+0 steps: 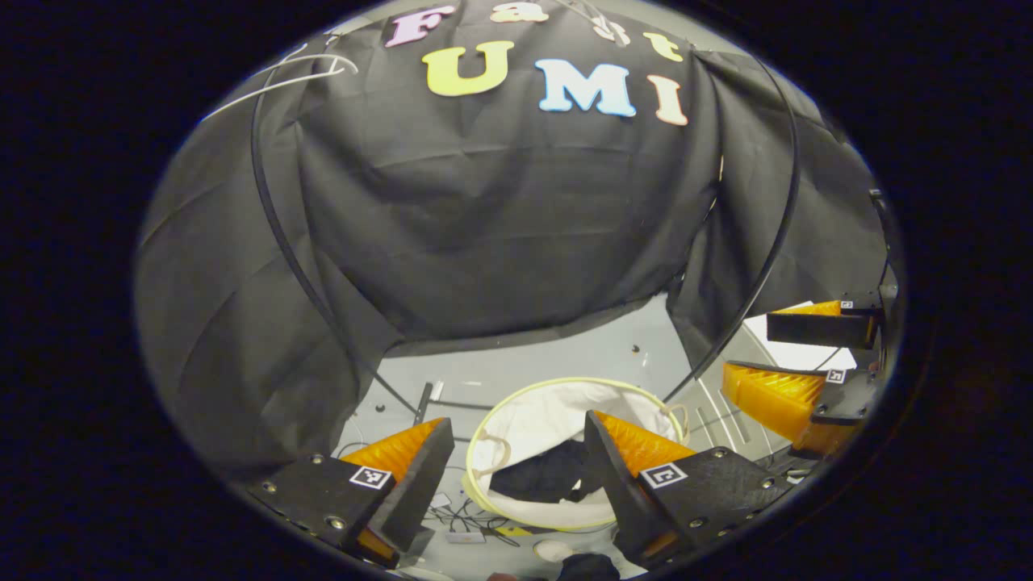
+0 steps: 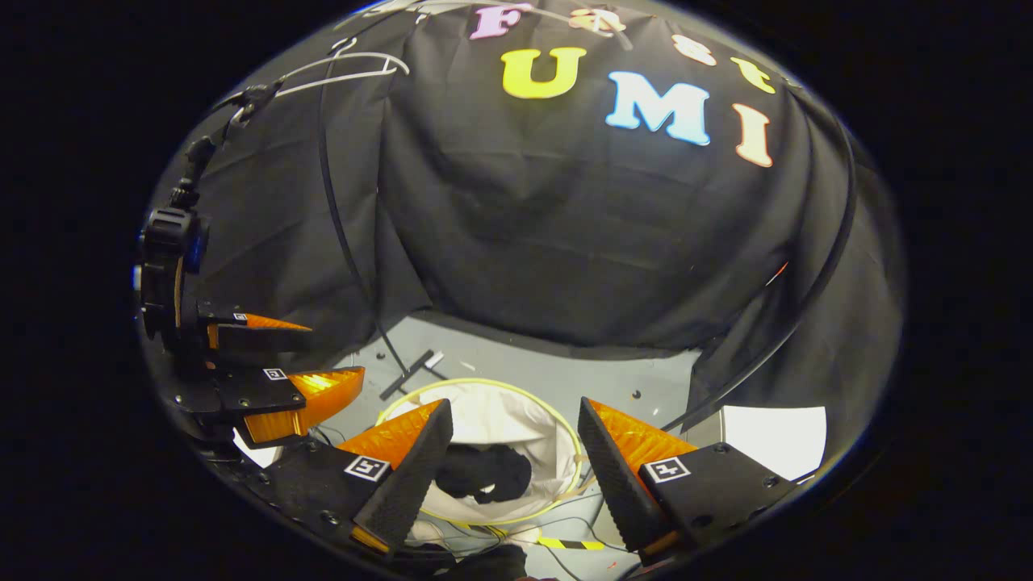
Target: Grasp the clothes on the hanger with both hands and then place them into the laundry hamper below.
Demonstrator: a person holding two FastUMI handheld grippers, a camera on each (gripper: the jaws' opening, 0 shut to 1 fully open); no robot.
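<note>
Looking down along the left tongs [image 1: 516, 464] in the left gripper view, the two fingers stand wide apart with nothing between them. Below and between them sits the laundry hamper [image 1: 565, 387], a round white fabric bin with a pale yellow rim, standing on the grey floor [image 1: 581, 347]. A dark garment [image 1: 549, 478] lies crumpled inside the hamper, against its near wall. At the right edge of this view the right tongs [image 1: 795, 359] appear, their fingers also spread and holding nothing. A white wire hanger [image 1: 282, 81] hangs bare at the upper left, against the black cloth wall. In the right gripper view, the right tongs [image 2: 512, 460] are wide open and empty above the hamper [image 2: 557, 436]. The dark garment [image 2: 484, 474] rests on the hamper's bottom, between the two fingers as seen from this camera. The left tongs [image 2: 323, 355] show at the left edge, open and empty, and the bare hanger [image 2: 347, 68] hangs at the upper left.
</note>
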